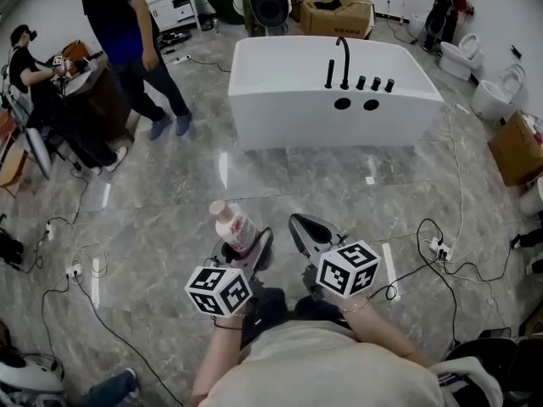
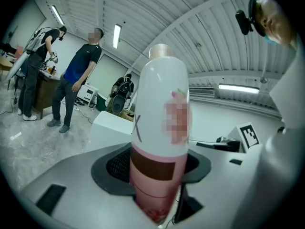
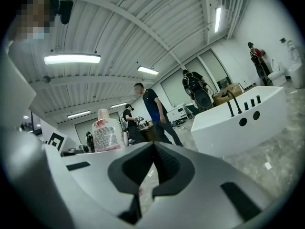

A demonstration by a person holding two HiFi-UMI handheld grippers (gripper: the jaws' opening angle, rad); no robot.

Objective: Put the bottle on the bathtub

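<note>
The pink-and-white bottle (image 1: 235, 225) is clamped in the left gripper (image 1: 247, 246) at lower centre. The right gripper (image 1: 302, 228) is closed and empty, below the white bathtub (image 1: 280, 100).

Bottle held over a grey marble floor (image 1: 170, 227), bathtub ahead.
The left gripper (image 1: 248, 246) clasps the tilted pink-and-white bottle (image 1: 235, 224); the right gripper (image 1: 307, 231) sits just beside it, well apart from the white bathtub (image 1: 280, 113) and its black faucet (image 1: 342, 60).

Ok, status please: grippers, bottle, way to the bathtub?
Left gripper shut on pink-white bottle. Right gripper shut, empty. Bathtub ahead, apart; person stands left of it, off the path.
</note>
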